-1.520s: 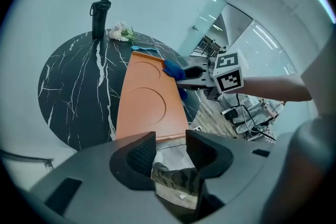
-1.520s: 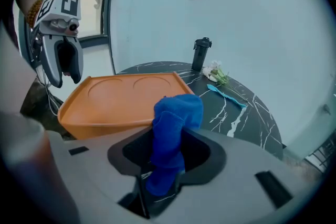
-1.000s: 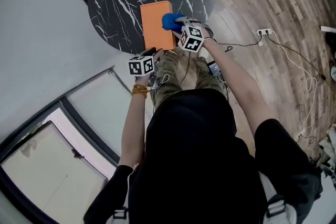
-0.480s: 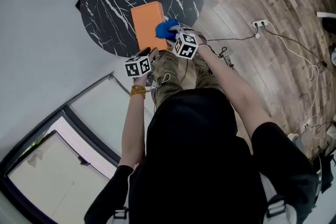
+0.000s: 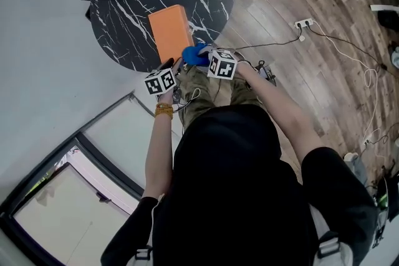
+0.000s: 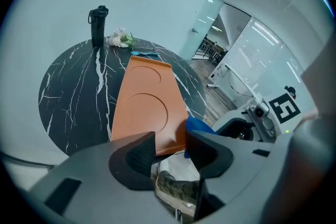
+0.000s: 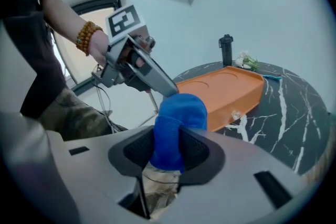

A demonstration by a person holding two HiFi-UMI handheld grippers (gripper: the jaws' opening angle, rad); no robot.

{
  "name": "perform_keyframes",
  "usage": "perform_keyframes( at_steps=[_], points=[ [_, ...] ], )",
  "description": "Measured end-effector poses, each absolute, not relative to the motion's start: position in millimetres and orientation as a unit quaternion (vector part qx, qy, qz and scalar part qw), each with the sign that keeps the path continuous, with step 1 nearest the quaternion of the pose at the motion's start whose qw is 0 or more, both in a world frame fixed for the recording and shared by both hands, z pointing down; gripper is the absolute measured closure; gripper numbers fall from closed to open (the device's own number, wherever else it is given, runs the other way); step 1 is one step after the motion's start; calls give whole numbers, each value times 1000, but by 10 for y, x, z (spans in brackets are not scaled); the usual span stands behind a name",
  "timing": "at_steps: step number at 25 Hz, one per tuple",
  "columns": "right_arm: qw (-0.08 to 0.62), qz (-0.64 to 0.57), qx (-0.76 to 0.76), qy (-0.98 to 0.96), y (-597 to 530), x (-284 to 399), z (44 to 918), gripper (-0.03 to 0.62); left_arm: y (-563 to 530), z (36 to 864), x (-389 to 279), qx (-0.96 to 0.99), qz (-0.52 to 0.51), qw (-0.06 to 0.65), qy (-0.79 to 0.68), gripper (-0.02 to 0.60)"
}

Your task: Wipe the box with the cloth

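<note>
Round black marble table (image 5: 124, 15): orange box (image 5: 169, 31) flat near its front edge. Both forearms stretched forward, grippers tilted down. Left gripper (image 6: 170, 147) at box's near end, jaws just opening, apart, nothing pinched. Right gripper (image 7: 168, 149) beside it, clamped on blue cloth (image 7: 176, 118), by box's near corner

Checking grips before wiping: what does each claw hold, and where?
Right claw pinches the blue cloth at its bunched middle; left claw, open, holds nothing.

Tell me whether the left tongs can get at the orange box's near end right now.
Probably yes: the left tongs stand open and empty, the near end of the box lies just ahead, and the cloth in the right tongs sits aside.
</note>
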State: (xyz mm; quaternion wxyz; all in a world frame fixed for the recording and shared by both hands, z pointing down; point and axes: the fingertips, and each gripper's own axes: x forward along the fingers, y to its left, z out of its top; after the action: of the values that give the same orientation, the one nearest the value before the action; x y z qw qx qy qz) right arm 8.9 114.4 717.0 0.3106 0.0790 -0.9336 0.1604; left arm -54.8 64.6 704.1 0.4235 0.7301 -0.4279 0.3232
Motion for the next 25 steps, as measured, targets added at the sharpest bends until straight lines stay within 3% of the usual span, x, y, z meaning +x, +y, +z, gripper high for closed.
perform_keyframes(
  at_steps=[6, 15, 16, 19, 25],
  points=[
    [233, 171, 103, -952, 1161, 360, 6779, 468, 627, 6538, -394, 782, 220, 414, -410, 357],
    [266, -96, 95, -954, 1167, 247, 6139, 468, 821, 5971, 203, 861, 212, 387, -253, 331],
    [274, -122, 98, -949, 1149, 211, 6093, 468, 814, 5973, 261, 867, 221, 370, -249, 353],
    [295, -158, 114, -936, 1048, 173, 6030, 467, 768, 5998, 337, 879, 244, 327, -248, 509],
    [334, -138, 151, -920, 719, 358, 5931, 465, 432, 5897, 344, 891, 203, 338, -226, 539]
  ],
)
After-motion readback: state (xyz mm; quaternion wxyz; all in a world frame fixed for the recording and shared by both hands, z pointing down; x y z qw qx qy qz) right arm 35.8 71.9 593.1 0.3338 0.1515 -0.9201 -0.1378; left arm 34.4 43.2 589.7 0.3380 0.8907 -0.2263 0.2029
